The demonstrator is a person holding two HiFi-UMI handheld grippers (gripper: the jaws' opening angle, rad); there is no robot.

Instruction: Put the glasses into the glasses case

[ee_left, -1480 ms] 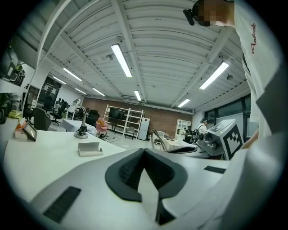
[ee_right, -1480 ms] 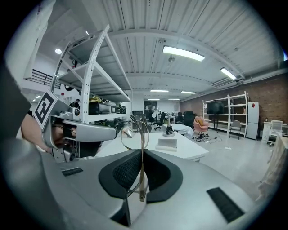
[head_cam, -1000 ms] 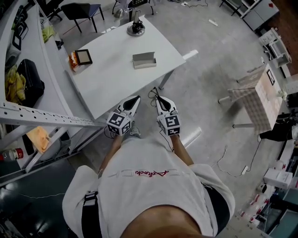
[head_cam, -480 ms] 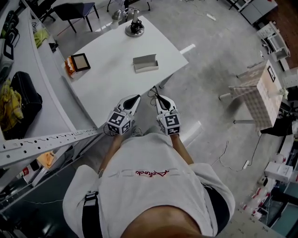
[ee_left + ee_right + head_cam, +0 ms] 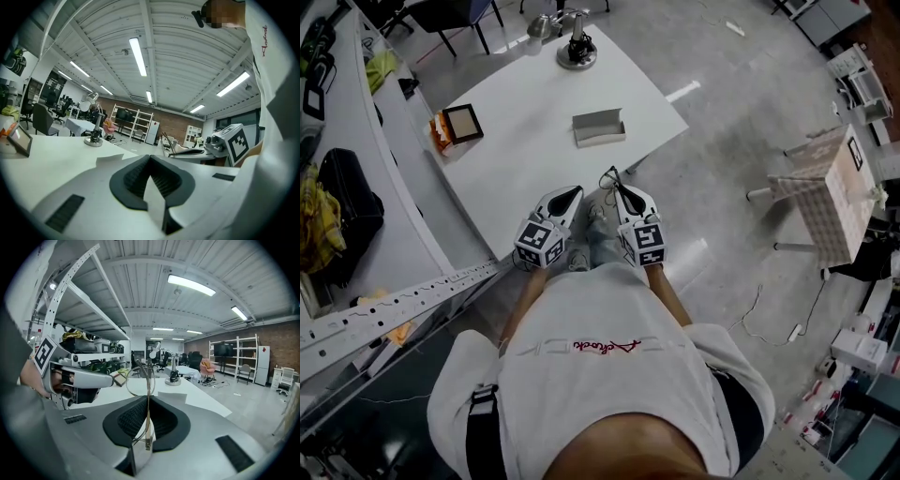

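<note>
Right gripper clamped on the glasses, left gripper shut empty beside it; table has drawn closer, glasses case still well ahead, so approach only, no insertion yet.

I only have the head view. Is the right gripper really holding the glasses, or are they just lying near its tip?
Observer: It is holding them. The right gripper view shows the right gripper with its jaws shut on the glasses, pinching a thin wire part of the frame.
Operator: And the left one?
Observer: The left gripper has its jaws together, with nothing between them.
Operator: How do the glasses sit in the grip?
Observer: A round rim stands up above the jaws, ahead of the pads.
</note>
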